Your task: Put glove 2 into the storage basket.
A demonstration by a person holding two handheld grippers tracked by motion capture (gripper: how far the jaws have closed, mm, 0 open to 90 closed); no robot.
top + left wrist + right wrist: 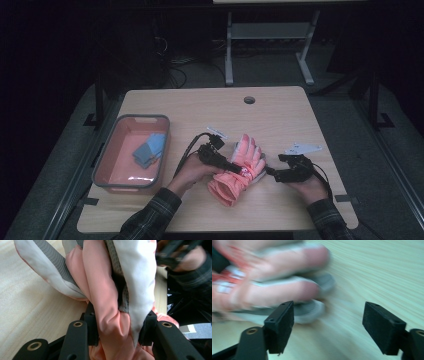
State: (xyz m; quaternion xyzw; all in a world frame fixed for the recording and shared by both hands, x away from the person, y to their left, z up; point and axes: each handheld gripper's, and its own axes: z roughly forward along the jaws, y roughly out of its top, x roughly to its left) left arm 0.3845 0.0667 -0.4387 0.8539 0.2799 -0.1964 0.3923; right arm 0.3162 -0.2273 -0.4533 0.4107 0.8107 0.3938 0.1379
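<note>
— What sits nearest the person's edge of the desk (280, 107)?

— Two plaid sleeves come in from the bottom of the high view, each hand carrying a set of tongs. The left tongs (235, 167) lie across a pink ski glove (239, 170) that rests on the desk just in front of the person, a little right of the middle. The cuff points toward the person and the fingers point away.

— Are the left tongs grasping it?

— Yes. In the left gripper view the left tongs (120, 327) are clenched on the ski glove (105, 290): both black pads press into bunched pink and white fabric with grey strips, and the glove's fingers fan out beyond them over the pale wood.

— And the right tongs?

— The right tongs (274, 172) sit just beside the glove's right edge, apart from it. In the right gripper view the right tongs (328, 325) are released: the jaws stand wide with bare desk between them, and the glove's blurred fingertips (287, 290) lie beyond the left jaw, grasped by nothing there.

— What lies farther off?

— To the left, well apart from the glove, a grey-rimmed pink bin (162, 145) holds folded blue cloth (150, 150). Near the far edge, the desk has a round cable hole (249, 99). Beyond the desk stands a white frame (270, 45) on the dark floor.
</note>
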